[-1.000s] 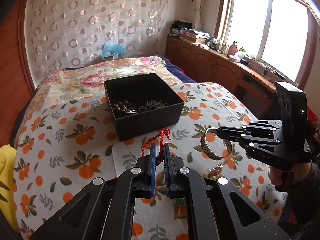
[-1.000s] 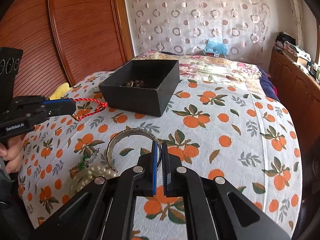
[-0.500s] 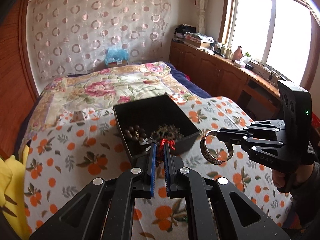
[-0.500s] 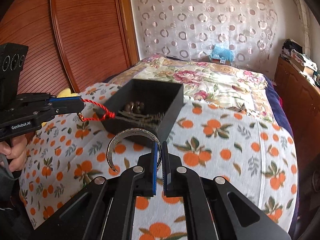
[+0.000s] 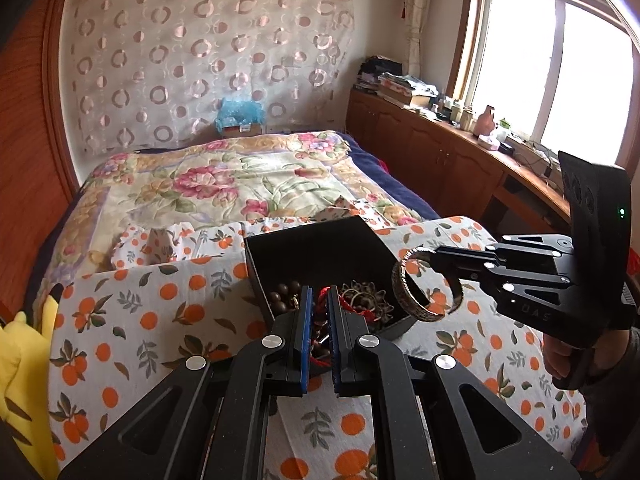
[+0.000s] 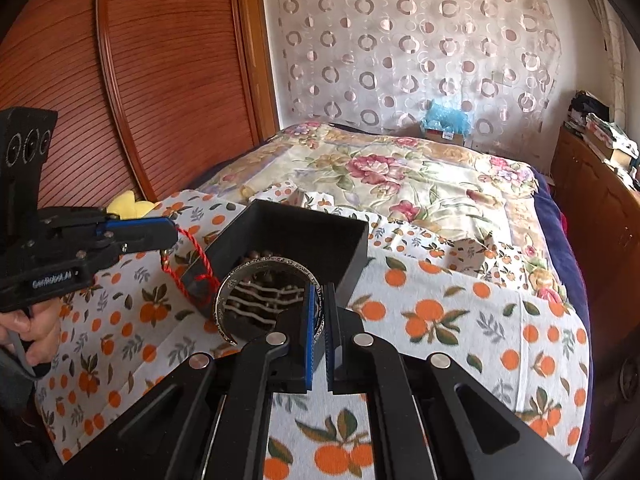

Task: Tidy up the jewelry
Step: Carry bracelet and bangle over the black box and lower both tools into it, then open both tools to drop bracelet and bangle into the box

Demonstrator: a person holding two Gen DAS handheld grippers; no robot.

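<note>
A black open box [image 5: 320, 246] [image 6: 304, 232] sits on the orange-print cloth, with dark beads [image 5: 282, 294] and metal chains [image 5: 364, 294] inside. My left gripper [image 5: 319, 300] [image 6: 174, 236] is shut on a red cord bracelet [image 5: 322, 294] [image 6: 198, 264], which dangles at the box's near left edge. My right gripper [image 6: 319, 300] [image 5: 434, 258] is shut on an engraved silver open bangle [image 6: 260, 276] [image 5: 416, 304], held in the air over the box's near right corner.
The orange-print cloth [image 5: 160, 320] covers the near part of a bed with a floral quilt [image 5: 240, 184]. A yellow cushion [image 5: 24, 360] lies at the left edge. Wooden cabinets [image 5: 440, 160] with clutter run along the right under a window. A hand [image 6: 24, 328] grips the left tool.
Both grippers have moved forward and up toward the black box with their pieces. The box has grown larger in both views; the jewelry left on the cloth has dropped out of sight.
</note>
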